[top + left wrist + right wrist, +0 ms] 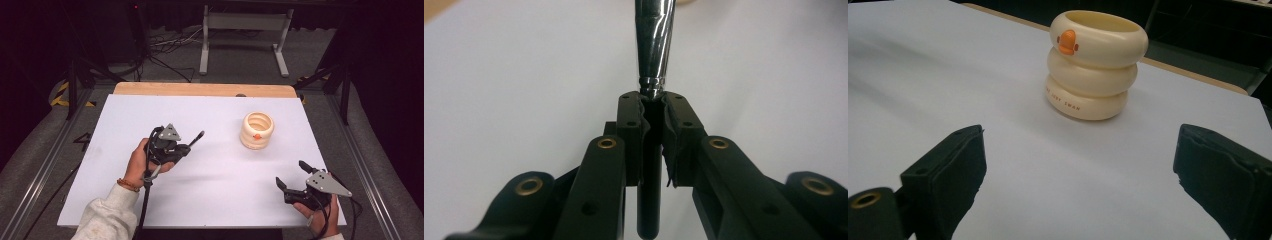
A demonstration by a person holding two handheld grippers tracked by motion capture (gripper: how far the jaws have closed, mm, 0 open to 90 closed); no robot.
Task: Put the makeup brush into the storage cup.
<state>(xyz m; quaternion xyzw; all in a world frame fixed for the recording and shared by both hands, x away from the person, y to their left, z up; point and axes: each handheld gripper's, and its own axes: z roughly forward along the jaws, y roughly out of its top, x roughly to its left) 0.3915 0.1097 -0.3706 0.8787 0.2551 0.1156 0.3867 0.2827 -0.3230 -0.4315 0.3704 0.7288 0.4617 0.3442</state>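
Observation:
A cream cup (257,130) shaped like three stacked rings, with a small orange beak on its side, stands upright on the white table (210,175) right of centre. My left gripper (186,148) is held above the table's left half, shut on a slim brush-like stick (197,137) that points up and right toward the cup. In the left gripper view, the stick's black handle (649,200) runs between the pads and its chrome neck (654,45) sticks out past my left gripper (652,107). My right gripper (292,174) rests near the front right corner, open, facing the cup (1095,65) with nothing between its pads (955,170).
A wooden strip (205,89) runs along the table's far edge. Beyond it are a grey frame stand (244,30) and cables on the floor. Metal rails flank the table left and right.

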